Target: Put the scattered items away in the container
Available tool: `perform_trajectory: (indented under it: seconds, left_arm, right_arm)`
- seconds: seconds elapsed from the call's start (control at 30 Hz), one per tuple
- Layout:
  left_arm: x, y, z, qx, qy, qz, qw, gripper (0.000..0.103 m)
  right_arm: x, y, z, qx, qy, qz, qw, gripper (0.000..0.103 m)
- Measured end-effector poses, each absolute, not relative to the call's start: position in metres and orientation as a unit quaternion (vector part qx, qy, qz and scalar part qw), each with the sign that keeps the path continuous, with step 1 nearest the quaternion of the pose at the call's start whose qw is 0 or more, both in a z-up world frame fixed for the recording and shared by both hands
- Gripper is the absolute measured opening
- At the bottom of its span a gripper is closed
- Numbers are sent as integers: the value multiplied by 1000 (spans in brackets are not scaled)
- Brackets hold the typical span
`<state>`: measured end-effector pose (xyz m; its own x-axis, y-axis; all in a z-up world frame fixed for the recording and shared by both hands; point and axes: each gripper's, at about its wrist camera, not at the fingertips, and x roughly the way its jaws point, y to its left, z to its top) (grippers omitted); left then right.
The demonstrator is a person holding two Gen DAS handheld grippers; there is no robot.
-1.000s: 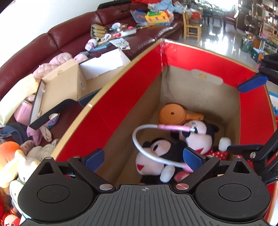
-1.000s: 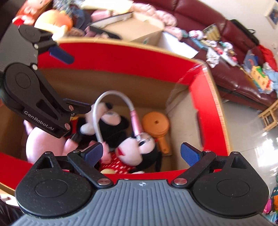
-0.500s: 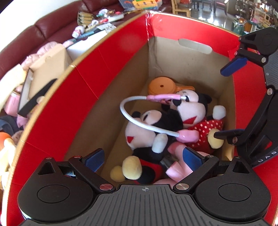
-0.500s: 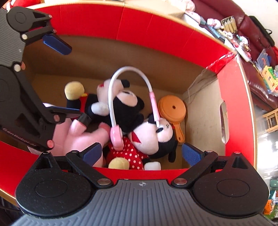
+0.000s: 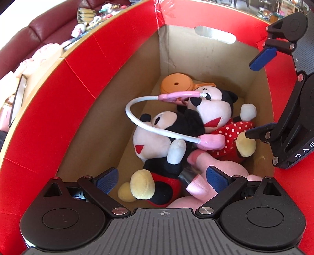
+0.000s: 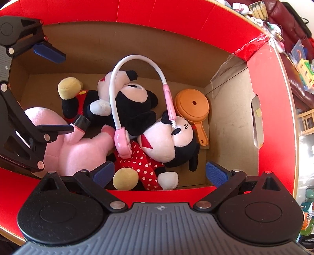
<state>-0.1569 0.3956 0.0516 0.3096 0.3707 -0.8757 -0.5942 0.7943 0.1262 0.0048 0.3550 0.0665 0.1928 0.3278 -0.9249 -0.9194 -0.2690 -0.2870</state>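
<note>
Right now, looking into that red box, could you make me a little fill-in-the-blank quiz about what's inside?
1. The pan in the box is coloured ____.
2. The doll nearest the pan wears a red dress with white ____.
3. Both grippers, left and right, hold ____.
4. The white hose has ____ ends.

Answers: orange; dots; nothing; pink

plush toys (image 5: 176,137) crowding box (image 5: 58,102) floor, bare cardboard strip along left wall
</note>
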Motion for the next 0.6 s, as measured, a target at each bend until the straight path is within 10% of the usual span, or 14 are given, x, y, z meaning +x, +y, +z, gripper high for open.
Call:
perform_trajectory:
  seconds: [0.6]
  left_arm:
    - [-149, 380, 42, -76, 521, 254, 811, 100]
  right_arm:
    - [11, 360, 58, -532, 292, 579, 544, 99]
